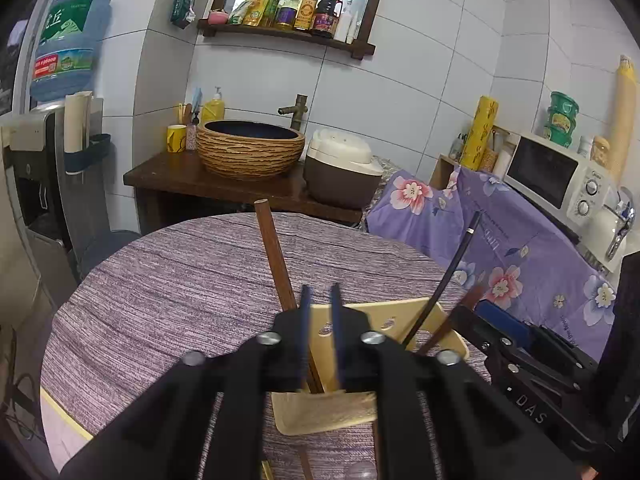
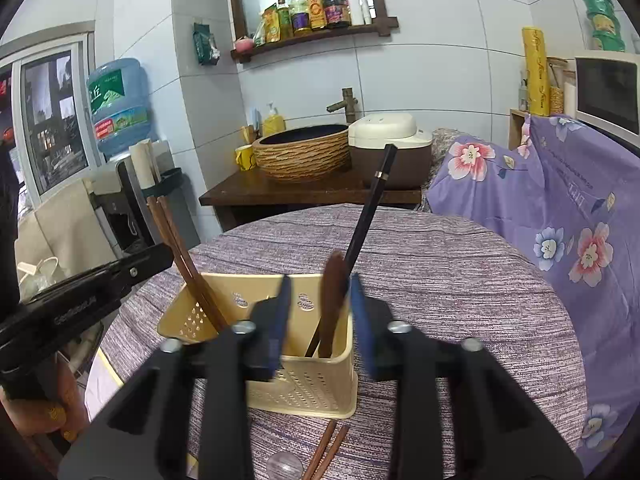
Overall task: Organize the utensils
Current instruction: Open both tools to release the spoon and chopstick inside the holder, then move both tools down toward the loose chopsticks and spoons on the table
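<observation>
Two brown chopsticks (image 1: 276,256) stand steeply in the cream utensil basket (image 1: 400,312), just left of the left gripper (image 1: 320,304), whose blue pads sit narrowly apart, gripping nothing visible.

From the right wrist, the right gripper (image 2: 318,304) gapes wide around a dark wooden spoon (image 2: 332,296) and black chopstick (image 2: 372,208) in the basket's right compartment; loose chopsticks (image 2: 326,452) lie below it.

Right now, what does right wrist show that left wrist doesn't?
Right wrist only: two loose brown chopsticks lying on the table in front of the caddy, and its perforated front wall.
Left wrist only: the microwave's knobs.
Both: brown chopsticks standing in the caddy's left section, black chopstick and brown spoon in its right section, and the round table. The left gripper and right gripper are both open.
</observation>
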The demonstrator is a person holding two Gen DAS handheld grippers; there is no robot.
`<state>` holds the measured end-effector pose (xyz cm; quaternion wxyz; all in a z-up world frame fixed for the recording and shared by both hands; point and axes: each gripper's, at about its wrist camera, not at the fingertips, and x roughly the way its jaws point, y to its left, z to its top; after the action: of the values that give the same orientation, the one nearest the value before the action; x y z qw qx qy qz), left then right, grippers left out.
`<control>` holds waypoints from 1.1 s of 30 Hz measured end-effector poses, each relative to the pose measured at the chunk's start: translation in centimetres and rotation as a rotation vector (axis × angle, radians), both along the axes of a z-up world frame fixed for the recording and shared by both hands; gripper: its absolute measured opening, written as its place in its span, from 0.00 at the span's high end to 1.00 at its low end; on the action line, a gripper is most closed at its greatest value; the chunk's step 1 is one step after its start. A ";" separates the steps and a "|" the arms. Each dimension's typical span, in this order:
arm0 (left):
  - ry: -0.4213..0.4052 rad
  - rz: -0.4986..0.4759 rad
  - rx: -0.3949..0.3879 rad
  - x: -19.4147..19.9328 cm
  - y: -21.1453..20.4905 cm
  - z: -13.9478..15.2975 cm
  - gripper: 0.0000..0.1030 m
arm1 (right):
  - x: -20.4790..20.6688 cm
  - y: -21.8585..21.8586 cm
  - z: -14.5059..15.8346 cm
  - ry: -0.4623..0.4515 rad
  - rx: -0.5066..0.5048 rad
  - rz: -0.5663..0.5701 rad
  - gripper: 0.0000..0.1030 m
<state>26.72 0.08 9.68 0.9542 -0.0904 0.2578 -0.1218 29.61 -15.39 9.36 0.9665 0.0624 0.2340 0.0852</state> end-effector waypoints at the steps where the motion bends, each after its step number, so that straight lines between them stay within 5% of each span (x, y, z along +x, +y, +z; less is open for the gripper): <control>1: -0.007 0.003 -0.008 -0.5 0.2 0.0 0.60 | -0.4 0.0 0.1 -0.009 0.003 -0.004 0.48; 6: -0.044 0.015 -0.021 -3.1 1.0 0.1 0.45 | -2.4 -0.1 0.3 -0.026 0.000 0.001 0.46; 13: -0.054 0.059 0.062 -6.6 1.8 -1.4 0.27 | -6.3 -0.4 -0.9 -0.016 -0.030 -0.013 0.39; 33: 0.284 0.086 0.070 -9.8 4.4 -13.5 0.41 | -11.4 1.7 -13.8 0.338 -0.084 0.010 0.39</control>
<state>16.95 4.49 -3.86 0.9150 -0.0844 0.3903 -0.0575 18.19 -13.74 -4.45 0.9147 0.0339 0.3967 0.0686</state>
